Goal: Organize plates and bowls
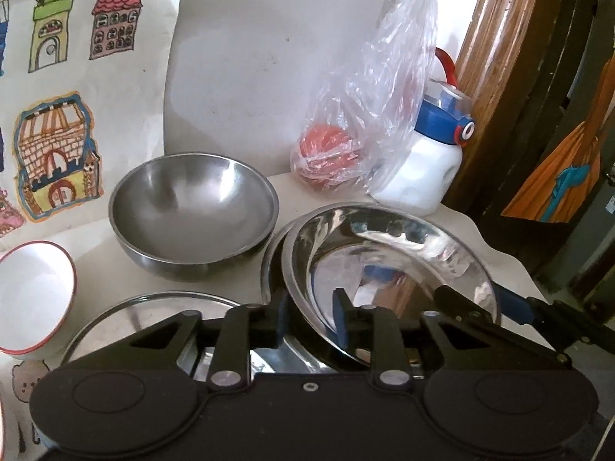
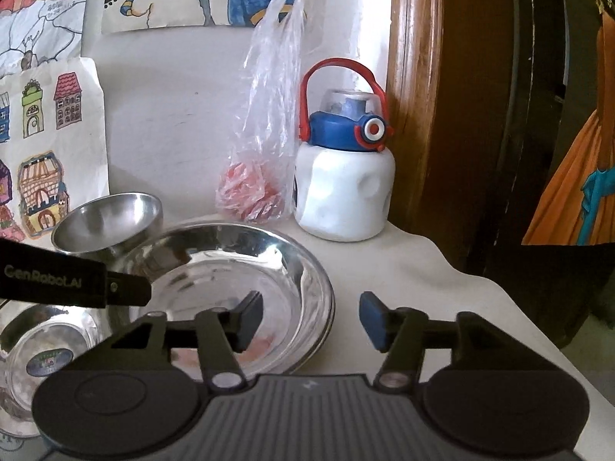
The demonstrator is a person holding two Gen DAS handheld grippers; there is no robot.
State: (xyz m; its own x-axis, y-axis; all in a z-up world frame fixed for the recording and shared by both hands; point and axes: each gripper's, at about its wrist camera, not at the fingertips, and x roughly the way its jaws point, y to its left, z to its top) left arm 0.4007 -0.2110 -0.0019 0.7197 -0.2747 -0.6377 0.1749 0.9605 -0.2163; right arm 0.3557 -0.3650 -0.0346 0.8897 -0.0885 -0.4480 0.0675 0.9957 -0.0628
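My left gripper (image 1: 309,320) is shut on the near rim of a shiny steel plate (image 1: 388,269) and holds it tilted over another steel plate beneath it. The same plate shows in the right wrist view (image 2: 230,269). My right gripper (image 2: 311,320) is open and empty, its fingers astride the plate's right rim. A deep steel bowl (image 1: 194,211) stands behind, also in the right wrist view (image 2: 111,219). A white bowl with a red rim (image 1: 32,299) is at the left. A flat steel plate (image 1: 153,307) lies in front of the deep bowl.
A clear plastic bag with red fruit (image 1: 330,157) and a white bottle with a blue lid (image 2: 346,176) stand at the back by the wall. A wooden door frame (image 2: 415,96) is on the right. The table edge (image 2: 519,307) runs along the right.
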